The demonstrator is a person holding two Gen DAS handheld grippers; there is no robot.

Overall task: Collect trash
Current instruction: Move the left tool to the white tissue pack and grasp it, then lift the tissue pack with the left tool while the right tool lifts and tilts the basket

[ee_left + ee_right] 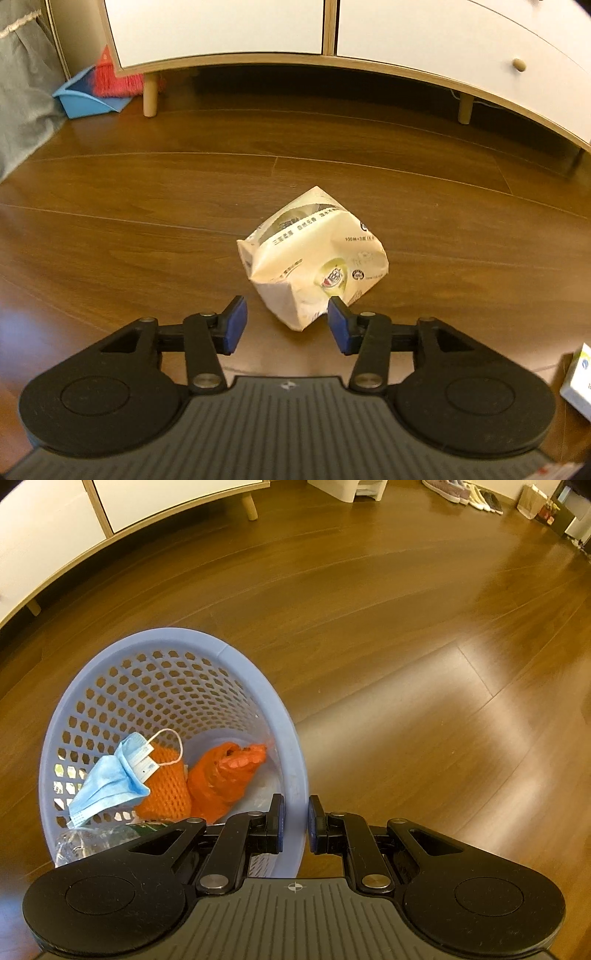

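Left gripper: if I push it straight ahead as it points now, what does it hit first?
Most likely the crumpled tissue pack lying on the wood floor, just beyond the open left gripper. Depth is uncertain.

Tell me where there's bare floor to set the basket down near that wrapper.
Bare floor lies between the crumpled wrapper and the cabinet, and left toward the dustpan. A white box crowds the right. The right gripper clamps the basket rim.
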